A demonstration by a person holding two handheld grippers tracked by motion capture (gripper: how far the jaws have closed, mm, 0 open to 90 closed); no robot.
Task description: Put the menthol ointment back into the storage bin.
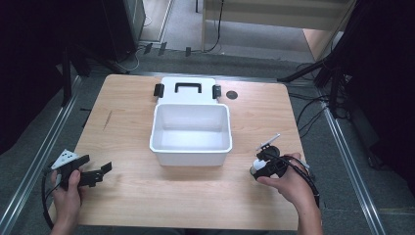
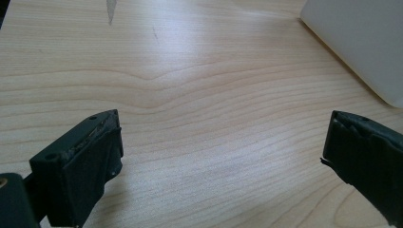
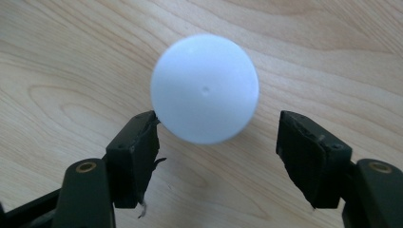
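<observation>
Holding my right gripper (image 3: 217, 137) low over the wooden table (image 1: 195, 191), with a white ball (image 3: 205, 89) sitting just ahead of its tips. One jaw is right up against the ball's edge, the other has a clear gap beside it, so the jaws are partly spread and not clamping anything. From the high view the ball (image 1: 256, 167) shows as a white bit at the front of that gripper (image 1: 262, 164), near my right hand (image 1: 288, 181).

My left gripper (image 2: 221, 142) has its jaws wide apart with nothing but bare wood between them. Off to its far right is the corner of the white plastic storage box (image 2: 361, 42). That box (image 1: 191, 142) sits open between my two grippers, farther out, with its lid (image 1: 188, 90) lying behind it.
</observation>
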